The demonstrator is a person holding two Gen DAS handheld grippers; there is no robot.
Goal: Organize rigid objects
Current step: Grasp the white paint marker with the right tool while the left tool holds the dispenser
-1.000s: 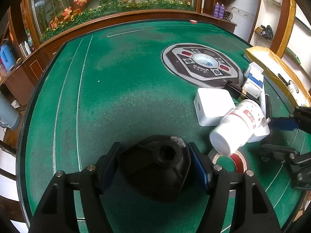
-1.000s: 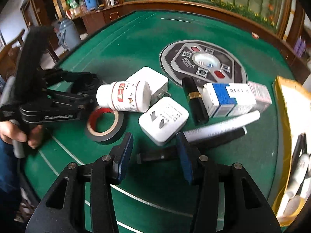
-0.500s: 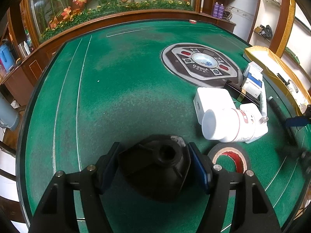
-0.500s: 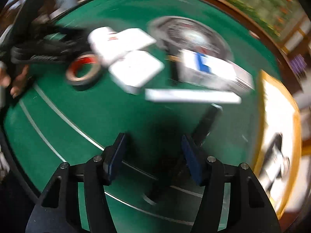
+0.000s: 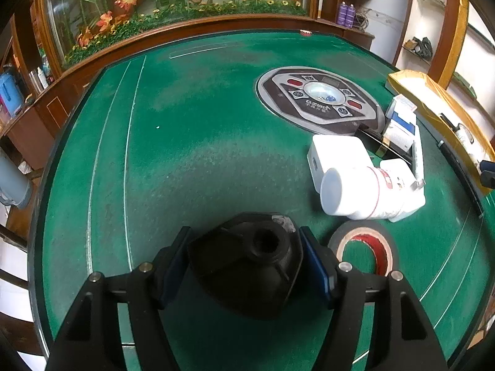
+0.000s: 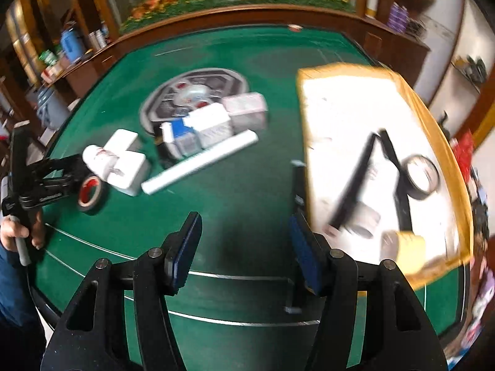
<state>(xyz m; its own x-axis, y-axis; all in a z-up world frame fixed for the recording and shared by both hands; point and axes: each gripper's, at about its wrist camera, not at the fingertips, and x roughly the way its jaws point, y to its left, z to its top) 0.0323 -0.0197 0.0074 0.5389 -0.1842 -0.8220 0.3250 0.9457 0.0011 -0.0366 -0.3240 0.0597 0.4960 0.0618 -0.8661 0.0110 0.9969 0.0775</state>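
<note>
Your right tongs (image 6: 244, 247) have swung from the pile toward the yellow tray (image 6: 433, 130), jaws apart and empty. Your left tongs (image 5: 244, 262) clamp a black plastic fitting (image 5: 256, 266) above the bench (image 5: 191, 142); the white bottle (image 5: 362, 194) and tape roll (image 5: 365, 250) await sorting.

The round grey control panel (image 5: 320, 100) set into the green surface (image 5: 201, 154) bears upside-down lettering — too small to make out. The white bottle (image 5: 362, 193) carries a red-printed label — blurred, illegible. Nothing else reads.
</note>
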